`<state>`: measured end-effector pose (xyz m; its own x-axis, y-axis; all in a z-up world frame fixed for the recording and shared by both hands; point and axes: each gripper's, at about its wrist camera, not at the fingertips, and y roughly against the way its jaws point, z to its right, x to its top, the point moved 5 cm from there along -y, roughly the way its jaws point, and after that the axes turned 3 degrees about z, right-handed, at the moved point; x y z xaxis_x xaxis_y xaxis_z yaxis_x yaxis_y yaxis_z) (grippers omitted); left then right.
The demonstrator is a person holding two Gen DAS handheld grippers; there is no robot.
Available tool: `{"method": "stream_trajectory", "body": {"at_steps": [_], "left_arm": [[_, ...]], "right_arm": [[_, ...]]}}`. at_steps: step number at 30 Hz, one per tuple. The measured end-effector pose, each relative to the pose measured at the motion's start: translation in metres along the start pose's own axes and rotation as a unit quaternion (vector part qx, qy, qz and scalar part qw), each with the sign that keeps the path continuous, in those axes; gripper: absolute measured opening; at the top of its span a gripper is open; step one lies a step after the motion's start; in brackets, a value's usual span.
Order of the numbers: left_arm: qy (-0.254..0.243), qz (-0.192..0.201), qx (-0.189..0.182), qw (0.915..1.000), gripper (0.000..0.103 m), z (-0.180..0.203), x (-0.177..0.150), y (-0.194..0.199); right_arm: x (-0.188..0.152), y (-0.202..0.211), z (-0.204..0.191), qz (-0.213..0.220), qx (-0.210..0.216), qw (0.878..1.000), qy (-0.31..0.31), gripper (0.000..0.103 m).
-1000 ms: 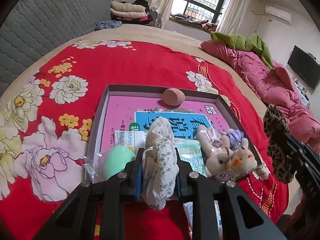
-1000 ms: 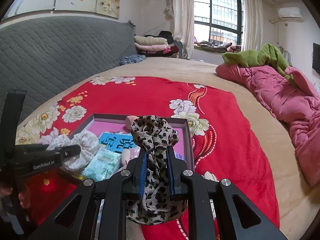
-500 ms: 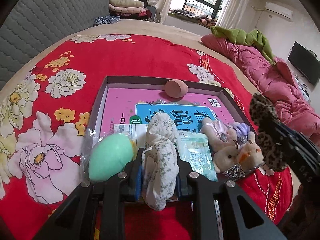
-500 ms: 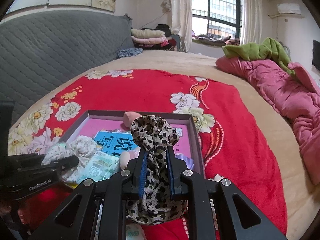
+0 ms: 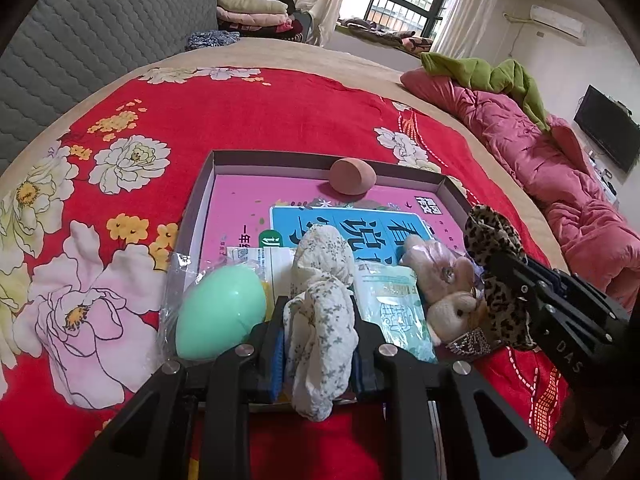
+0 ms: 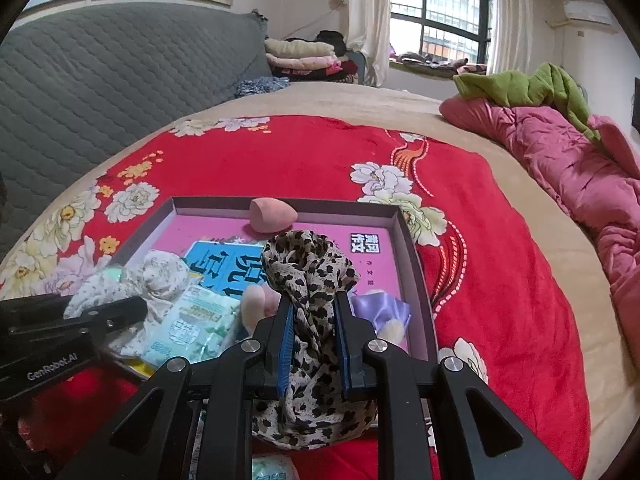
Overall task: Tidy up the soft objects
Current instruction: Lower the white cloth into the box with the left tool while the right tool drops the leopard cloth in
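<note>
My bed point(image 5: 280, 52): red blanket point(image 5: 256, 120) spread across it, pink quilt point(image 5: 560, 160) at my 2 o'clock, folded clothes point(image 5: 252, 14) at 12. Box point(image 5: 196, 208) sits on blanket, dead ahead.

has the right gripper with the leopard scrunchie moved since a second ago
Yes. The right gripper and its leopard-print fabric scrunchie came in over the shallow grey box's right edge.

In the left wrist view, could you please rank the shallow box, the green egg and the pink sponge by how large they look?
1. The shallow box, by far the largest.
2. The green egg.
3. The pink sponge.

The egg lies nearer the camera than the sponge, so their true sizes may be closer than they appear.
</note>
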<state>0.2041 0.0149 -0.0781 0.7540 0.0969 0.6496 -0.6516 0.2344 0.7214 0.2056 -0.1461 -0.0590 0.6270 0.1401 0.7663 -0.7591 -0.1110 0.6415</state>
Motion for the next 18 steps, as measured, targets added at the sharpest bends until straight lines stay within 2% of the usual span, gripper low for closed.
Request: {"method": "stream_trajectory", "body": {"at_steps": [5,9,18], "left_arm": [[0.001,-0.001,-0.001,1.0000,0.025,0.0000,0.0001,0.0002],[0.002,-0.001,-0.001,1.0000,0.025,0.0001,0.0002,0.0006],[0.002,-0.001,-0.002,1.0000,0.025,0.0000,-0.0007,-0.0009]], "right_arm": [[-0.0034,-0.0060,-0.0009,-0.007,-0.004,1.000,0.003,0.022],[-0.0052,-0.0058,-0.0009,-0.009,-0.005,1.000,0.003,0.029],[-0.0064,-0.0047,0.0041,-0.009,-0.013,1.000,-0.003,0.032]]}}
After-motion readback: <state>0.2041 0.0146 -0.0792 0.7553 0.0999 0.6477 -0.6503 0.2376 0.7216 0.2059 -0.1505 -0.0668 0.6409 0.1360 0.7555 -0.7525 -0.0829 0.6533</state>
